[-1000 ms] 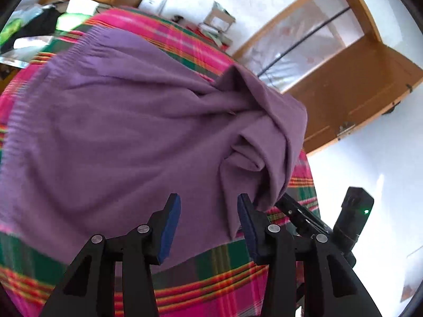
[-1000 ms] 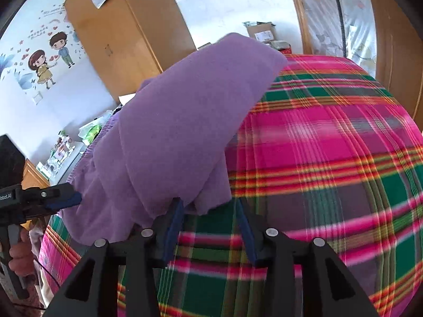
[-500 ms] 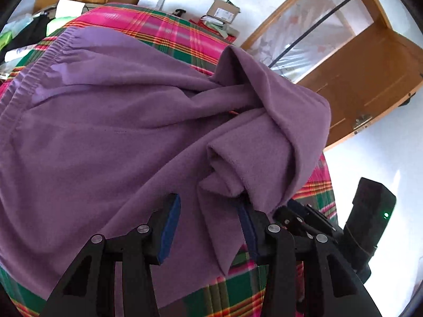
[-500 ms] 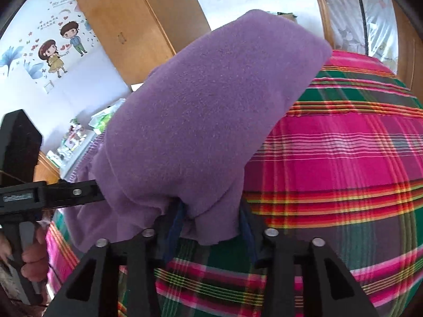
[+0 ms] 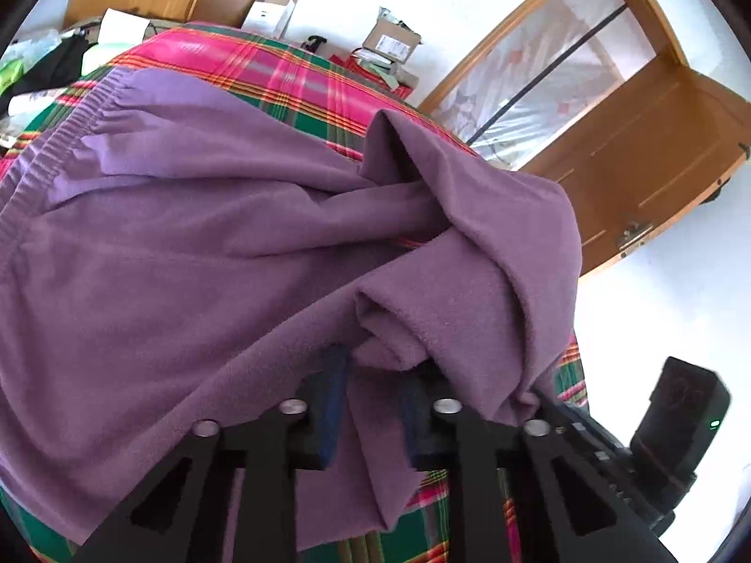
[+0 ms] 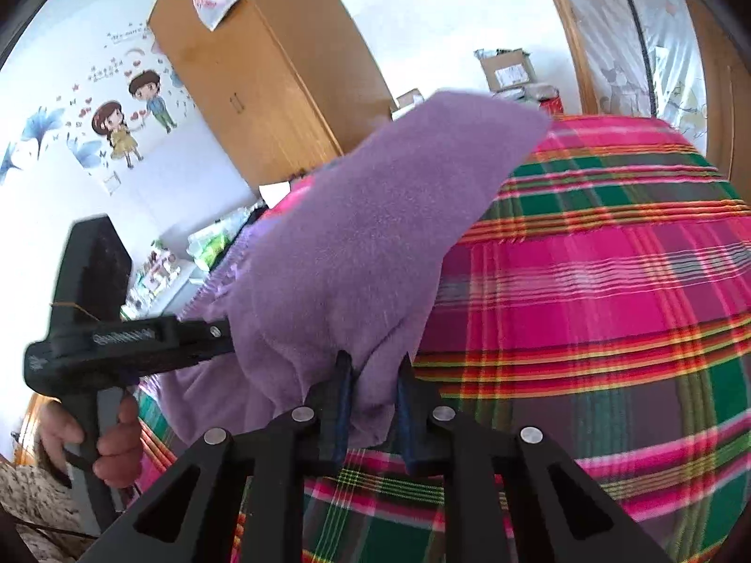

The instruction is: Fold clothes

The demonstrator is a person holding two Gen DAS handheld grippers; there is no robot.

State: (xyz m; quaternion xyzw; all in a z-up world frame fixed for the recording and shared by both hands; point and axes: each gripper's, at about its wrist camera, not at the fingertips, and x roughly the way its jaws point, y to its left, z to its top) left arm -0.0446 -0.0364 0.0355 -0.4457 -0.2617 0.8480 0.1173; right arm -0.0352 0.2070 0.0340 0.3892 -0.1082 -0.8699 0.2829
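Plaid bed cover (image 5: 291,70) carries the purple garment (image 5: 187,244), elastic waistband far from the tongs, long axis running toward them. Bunched near end is lifted off the cover. Left gripper (image 5: 371,403) and right gripper (image 6: 373,403), side by side, have just been closing and pinch that end; grip depth probably shallow, fabric hides the pads.

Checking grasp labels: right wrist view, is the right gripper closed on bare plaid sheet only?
No. The right gripper pinches a fold of the purple garment, above the plaid sheet.
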